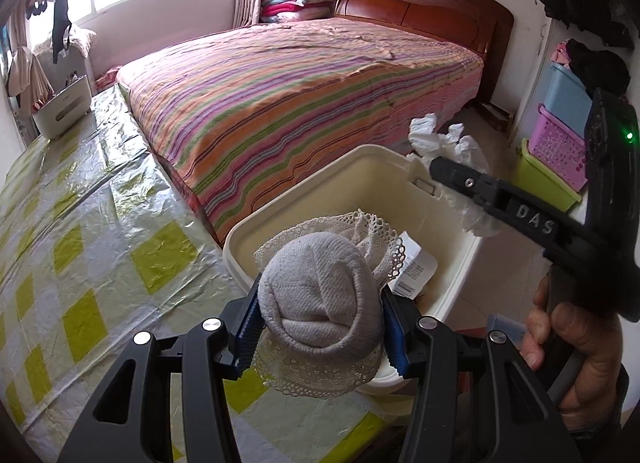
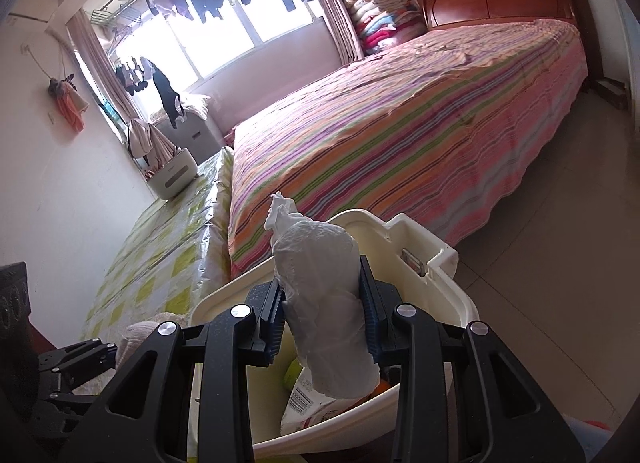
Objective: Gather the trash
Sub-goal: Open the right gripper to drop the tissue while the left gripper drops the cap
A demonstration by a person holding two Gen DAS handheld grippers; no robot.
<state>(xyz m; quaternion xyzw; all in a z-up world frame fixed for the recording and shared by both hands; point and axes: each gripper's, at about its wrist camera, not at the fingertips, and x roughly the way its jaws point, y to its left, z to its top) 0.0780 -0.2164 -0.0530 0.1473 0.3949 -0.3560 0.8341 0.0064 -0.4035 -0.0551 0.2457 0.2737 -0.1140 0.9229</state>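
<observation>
The left gripper (image 1: 320, 321) clamps a rolled lace-trimmed sock (image 1: 320, 303); the right gripper (image 2: 324, 315) pinches crumpled white tissue (image 2: 326, 303). A cream bin (image 1: 304, 199) sits just beyond and below both.

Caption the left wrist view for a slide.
Left gripper holds a lace-trimmed sock ball over the cream bin.

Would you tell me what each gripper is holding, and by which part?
Left gripper: rolled grey lace-trimmed cloth, pinched across its middle. Right gripper: crumpled white tissue wad, pinched across its middle.
</observation>
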